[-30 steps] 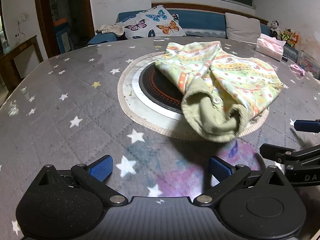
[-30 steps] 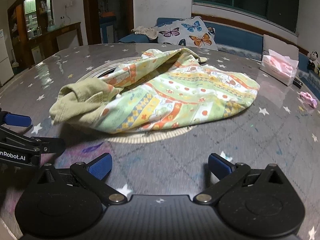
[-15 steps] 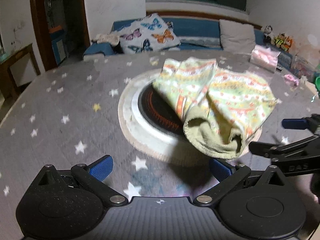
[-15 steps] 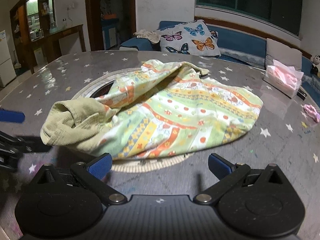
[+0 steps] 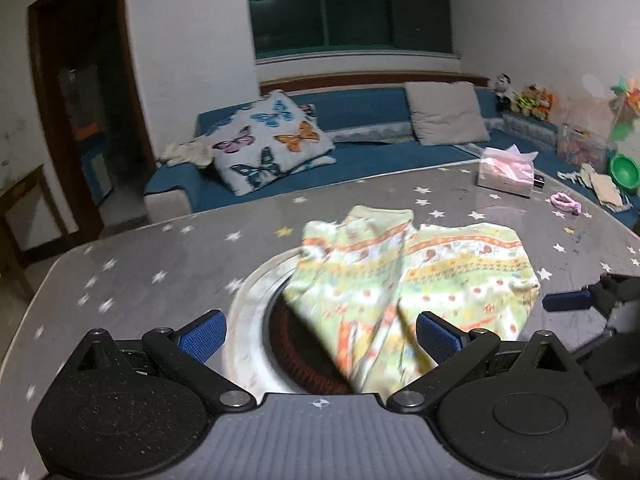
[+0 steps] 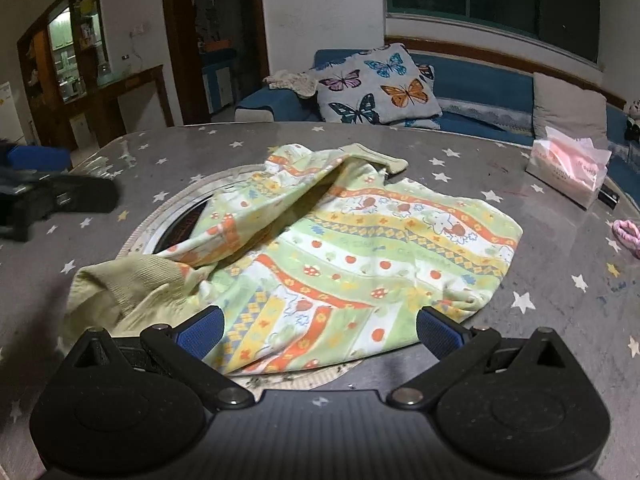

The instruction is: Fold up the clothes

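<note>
One garment (image 6: 352, 256), child-sized, printed in green, yellow and orange bands, lying crumpled on the star-patterned table (image 6: 552, 240) and partly covering the round inset burner (image 6: 180, 224) at the table's middle.

Long axis: in the right wrist view it runs from the ribbed olive cuff (image 6: 124, 284) at near left toward the rounded far-right edge, a loose fold standing up along the middle.

Right gripper (image 6: 319, 330): jaws spread wide, nothing between them. The garment's near hem lies directly ahead and between the two blue pads (image 6: 202, 330), close in; whether either pad touches cloth cannot be told.

Left gripper (image 5: 322, 336): jaws likewise spread and empty. The garment sits ahead and to its right, its near corner dropping below the right pad (image 5: 438, 336). This view is blurred.

Judgement: the right gripper is squarer to the hem and looks better placed for the first pinch; the left is nearer the cuff end.

Also present: tissue box (image 6: 568, 168), pink hair tie (image 6: 626, 234), butterfly cushion (image 6: 376, 84) on the sofa (image 6: 480, 80) beyond.
</note>
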`<state>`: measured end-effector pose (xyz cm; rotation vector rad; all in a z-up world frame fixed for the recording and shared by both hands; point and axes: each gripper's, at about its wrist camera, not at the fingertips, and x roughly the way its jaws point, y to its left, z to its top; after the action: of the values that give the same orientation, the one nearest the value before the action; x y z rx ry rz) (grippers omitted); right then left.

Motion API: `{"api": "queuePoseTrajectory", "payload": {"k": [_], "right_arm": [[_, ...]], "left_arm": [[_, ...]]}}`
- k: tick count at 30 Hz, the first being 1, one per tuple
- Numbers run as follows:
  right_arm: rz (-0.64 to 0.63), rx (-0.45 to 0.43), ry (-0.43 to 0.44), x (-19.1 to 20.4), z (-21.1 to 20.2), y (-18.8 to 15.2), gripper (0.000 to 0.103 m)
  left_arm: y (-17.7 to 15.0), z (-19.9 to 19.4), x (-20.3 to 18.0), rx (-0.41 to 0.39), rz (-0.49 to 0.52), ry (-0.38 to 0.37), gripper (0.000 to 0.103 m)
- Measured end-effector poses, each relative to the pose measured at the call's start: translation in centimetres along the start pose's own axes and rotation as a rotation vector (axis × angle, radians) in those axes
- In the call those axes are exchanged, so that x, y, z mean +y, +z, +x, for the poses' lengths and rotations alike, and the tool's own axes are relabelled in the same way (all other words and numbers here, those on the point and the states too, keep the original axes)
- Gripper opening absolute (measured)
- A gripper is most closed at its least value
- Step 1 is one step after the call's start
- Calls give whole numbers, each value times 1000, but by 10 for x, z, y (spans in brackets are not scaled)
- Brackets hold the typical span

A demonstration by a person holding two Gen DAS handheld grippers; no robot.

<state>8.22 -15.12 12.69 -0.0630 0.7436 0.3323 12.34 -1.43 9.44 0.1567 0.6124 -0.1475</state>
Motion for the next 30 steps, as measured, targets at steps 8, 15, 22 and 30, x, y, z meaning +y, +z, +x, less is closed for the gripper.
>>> {"api": "queuePoseTrajectory", "payload": {"k": [8, 15, 22, 30], "right_arm": [[38, 13, -20, -22, 15, 9, 103], [38, 25, -38, -35, 24, 16, 99], [51, 37, -36, -49, 38, 30, 91], [85, 39, -1, -53, 77, 61, 70]], "left_arm": [[38, 85, -35, 65, 82, -101, 80], [45, 151, -61, 140, 172, -93, 57], [38, 166, -20, 147, 69, -55, 3], [20, 123, 48, 75, -78, 45, 2]]}}
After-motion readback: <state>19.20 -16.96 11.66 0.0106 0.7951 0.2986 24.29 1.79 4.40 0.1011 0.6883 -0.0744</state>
